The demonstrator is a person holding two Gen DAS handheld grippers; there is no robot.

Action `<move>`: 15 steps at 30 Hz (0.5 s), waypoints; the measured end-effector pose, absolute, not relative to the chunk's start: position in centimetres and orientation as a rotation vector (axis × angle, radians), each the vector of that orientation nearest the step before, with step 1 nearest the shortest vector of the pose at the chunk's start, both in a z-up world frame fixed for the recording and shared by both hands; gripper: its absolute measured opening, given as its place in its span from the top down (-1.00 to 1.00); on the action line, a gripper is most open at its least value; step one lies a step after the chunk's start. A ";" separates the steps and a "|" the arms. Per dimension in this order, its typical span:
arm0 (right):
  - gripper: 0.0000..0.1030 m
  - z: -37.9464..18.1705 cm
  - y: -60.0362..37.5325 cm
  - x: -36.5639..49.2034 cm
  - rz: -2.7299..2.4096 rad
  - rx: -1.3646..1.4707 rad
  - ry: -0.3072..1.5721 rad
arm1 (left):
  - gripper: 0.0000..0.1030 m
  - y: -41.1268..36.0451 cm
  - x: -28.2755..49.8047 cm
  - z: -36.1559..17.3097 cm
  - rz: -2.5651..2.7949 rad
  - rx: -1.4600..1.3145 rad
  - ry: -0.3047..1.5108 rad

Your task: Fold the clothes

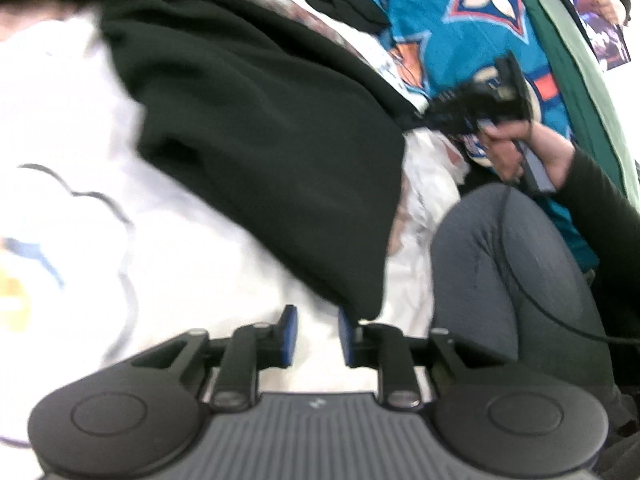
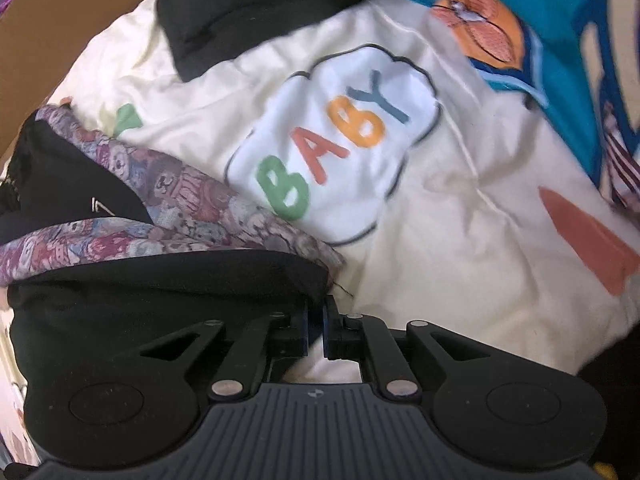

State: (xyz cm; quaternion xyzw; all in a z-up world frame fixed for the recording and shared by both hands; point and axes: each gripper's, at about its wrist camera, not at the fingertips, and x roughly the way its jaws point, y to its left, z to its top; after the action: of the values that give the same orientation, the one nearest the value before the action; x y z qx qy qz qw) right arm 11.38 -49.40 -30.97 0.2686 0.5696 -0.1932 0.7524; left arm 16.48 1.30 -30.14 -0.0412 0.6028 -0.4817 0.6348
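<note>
Across a cream blanket point(image 2: 460, 216) printed with the word "BABY" in coloured letters, a black garment point(image 1: 260, 140) is spread as a long, smooth panel of matte, fleece-like cloth. Its long axis is seen in the left wrist view to run from the upper left down to a lower corner just ahead of the left tongs point(image 1: 317, 334). These tongs are parted, with nothing between the blue pads; the corner lies just beyond them. At the far end, the cloth's edge sits between the near-closed pads of the right tongs point(image 2: 315, 330), held in a hand point(image 1: 516, 148), though whether it is pinched cannot be told. A patterned purple fabric point(image 2: 192, 196) is seen beside the garment, and a teal blanket point(image 1: 460, 28) beyond.
</note>
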 end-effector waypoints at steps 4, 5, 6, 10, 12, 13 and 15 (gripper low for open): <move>0.32 -29.2 -48.7 9.8 -0.446 0.605 1.161 | 0.25 4.1 19.0 -28.4 -1.005 -0.069 1.324; 0.28 -28.7 -48.3 9.7 -0.439 0.597 1.141 | 0.17 4.7 19.8 -28.0 -0.976 -0.064 1.308; 0.27 -28.2 -48.0 9.6 -0.433 0.590 1.122 | 0.12 5.4 20.6 -27.6 -0.948 -0.060 1.290; 0.26 -26.9 -45.9 9.8 -0.381 0.526 1.077 | 0.11 7.1 23.8 -26.5 -0.833 -0.050 1.236; 0.26 -26.5 -44.9 9.9 -0.347 0.507 1.057 | 0.08 7.7 25.5 -25.8 -0.791 -0.064 1.216; 0.25 -26.3 -44.5 9.9 -0.333 0.502 1.046 | 0.07 7.7 26.4 -25.5 -0.773 -0.073 1.208; 0.19 -26.0 -43.7 10.1 -0.302 0.494 1.024 | 0.04 7.7 28.0 -24.8 -0.738 -0.091 1.191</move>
State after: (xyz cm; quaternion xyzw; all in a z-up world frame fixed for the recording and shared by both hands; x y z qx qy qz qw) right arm 10.07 -43.73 -25.98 0.2330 0.4829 -0.1423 0.8320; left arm 28.04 7.71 -24.81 -0.0419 0.5479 -0.3396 0.7633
